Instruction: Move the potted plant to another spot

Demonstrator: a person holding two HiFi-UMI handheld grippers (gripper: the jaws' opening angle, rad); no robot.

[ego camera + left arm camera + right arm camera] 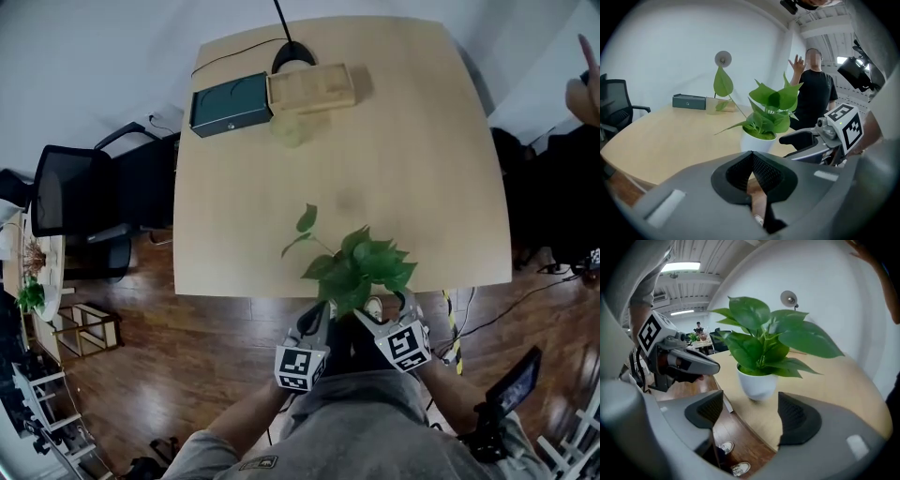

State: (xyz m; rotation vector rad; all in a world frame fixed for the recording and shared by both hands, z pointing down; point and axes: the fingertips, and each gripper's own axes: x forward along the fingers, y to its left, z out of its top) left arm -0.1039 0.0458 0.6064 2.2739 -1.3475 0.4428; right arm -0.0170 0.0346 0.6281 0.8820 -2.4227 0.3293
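The potted plant (359, 264), green leaves in a small white pot (757, 382), stands on the wooden table (403, 159) close to its near edge. My right gripper (752, 411) is open just short of the pot, which sits beyond the gap between the jaws, not within it. My left gripper (751, 157) is shut with nothing in it, its pads meeting at the tip, and the pot (756, 141) lies just ahead of it. In the head view both grippers hang below the table's near edge, the left gripper (319, 321) to the left of the plant, the right gripper (396, 309) to its right.
At the table's far end lie a dark green box (230, 103), a wooden tray (311, 89), a pale cup (292, 129) and a black lamp base (292, 54). A black office chair (70, 202) stands at the left. A person (813, 89) with a raised hand stands beyond the table.
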